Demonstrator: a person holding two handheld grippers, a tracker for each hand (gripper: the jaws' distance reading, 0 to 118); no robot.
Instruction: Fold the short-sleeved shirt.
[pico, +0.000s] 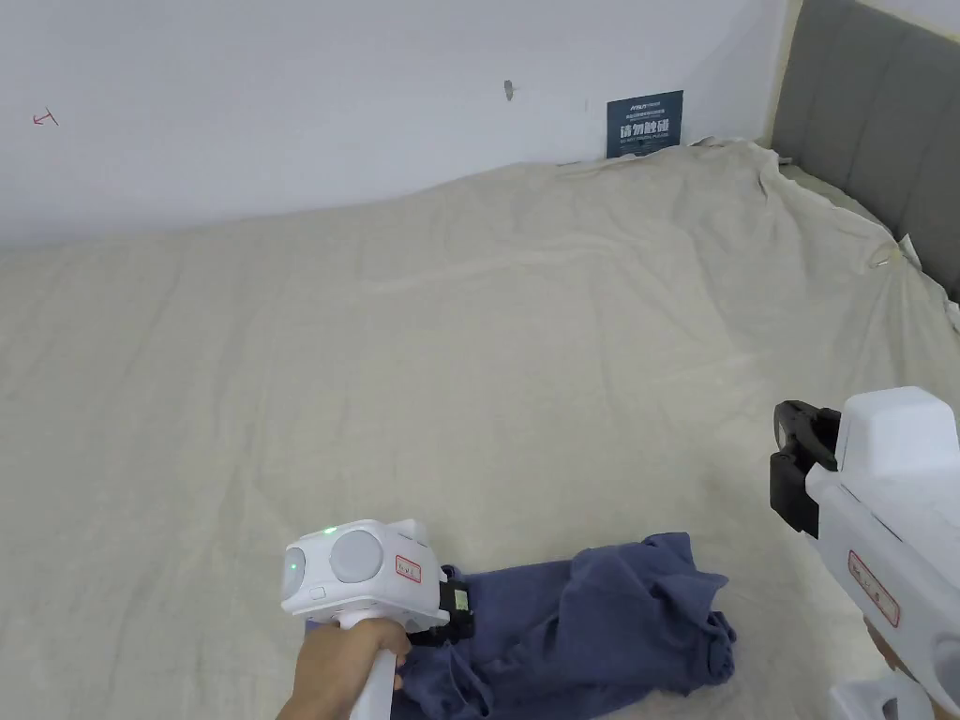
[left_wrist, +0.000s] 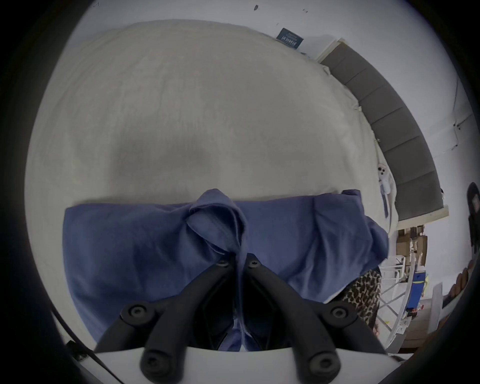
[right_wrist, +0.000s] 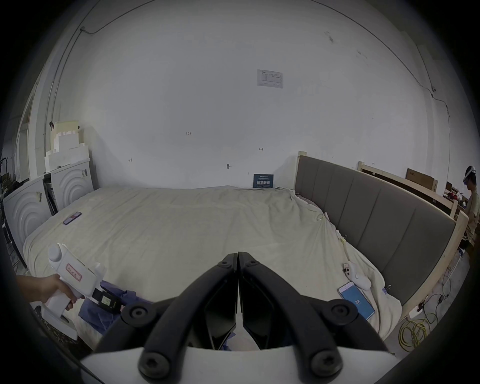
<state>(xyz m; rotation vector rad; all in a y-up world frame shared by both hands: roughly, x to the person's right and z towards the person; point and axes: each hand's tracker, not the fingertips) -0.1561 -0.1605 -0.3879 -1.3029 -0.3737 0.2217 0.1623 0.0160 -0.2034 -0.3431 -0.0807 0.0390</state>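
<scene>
Bed (pico: 469, 328) with a beige sheet takes most of the head view, wall behind, grey headboard (pico: 872, 103) at the far right. Blue short-sleeved shirt (pico: 581, 628) sits at the near edge of the bed, bunched and rumpled, not laid flat; long axis runs roughly left-right across the person's front, parallel to the near edge. No clean fold visible, so judged early in the task.

Left gripper (left_wrist: 237, 263) is at the left end of the shirt, jaws pressed together on a gathered ridge of blue fabric that runs between them in the left gripper view. Rest of the shirt spreads out ahead and to both sides of it in that view. In the head view its body (pico: 361, 567) sits right over the shirt's left end, hand below.

Right gripper (right_wrist: 237, 256) is up off the bed, well apart from the shirt, to the right and slightly beyond its right end (pico: 712, 637). Jaws closed on each other, nothing between them; it points across the bed at the wall.

Key relation: shirt lies left of and below the right gripper, so the free right end is the right hand's to take. Likely needs jaws spread, then a drop down-left to that end, so the shirt can be stretched along its long axis. Phone (right_wrist: 357, 300) on the sheet at far right, clear of it all.
</scene>
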